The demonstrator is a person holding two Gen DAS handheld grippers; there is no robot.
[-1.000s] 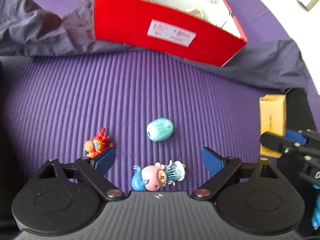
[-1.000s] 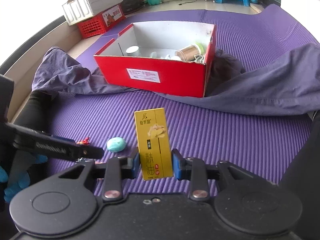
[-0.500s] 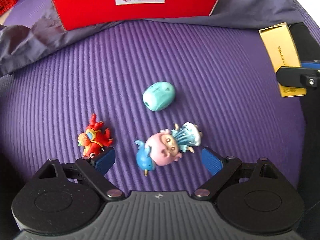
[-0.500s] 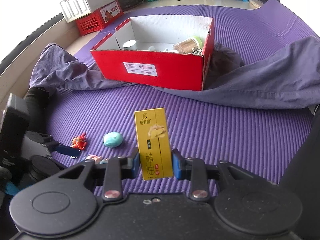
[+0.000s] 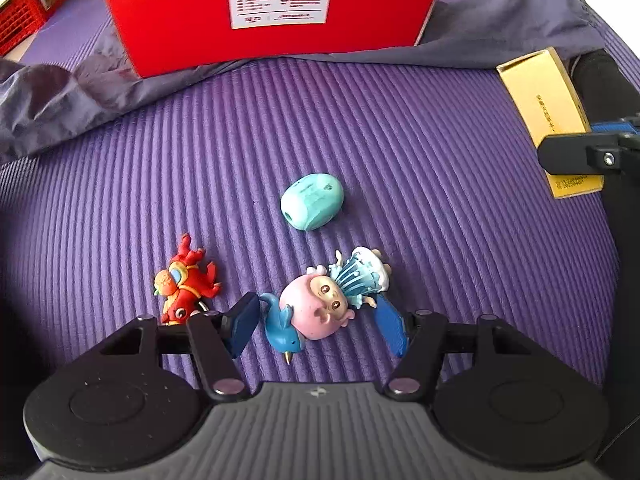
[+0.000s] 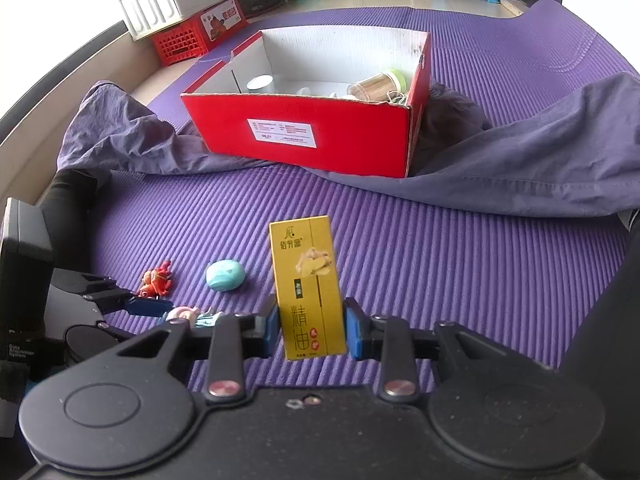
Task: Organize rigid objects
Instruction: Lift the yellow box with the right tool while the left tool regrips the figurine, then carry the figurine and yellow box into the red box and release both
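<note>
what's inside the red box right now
Inside the red box: a clear jar with a green lid, a round silver lid and small whitish items. Its front wall hides the floor and anything lower.

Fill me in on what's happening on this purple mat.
A person with a gripper in each hand is tidying small items near an open red box that already holds a few things. The right gripper is shut on an upright yellow carton. The left gripper is open, its jaws on either side of a pink figurine lying on the mat, not yet gripping it. A red figurine and a teal egg lie loose nearby.
</note>
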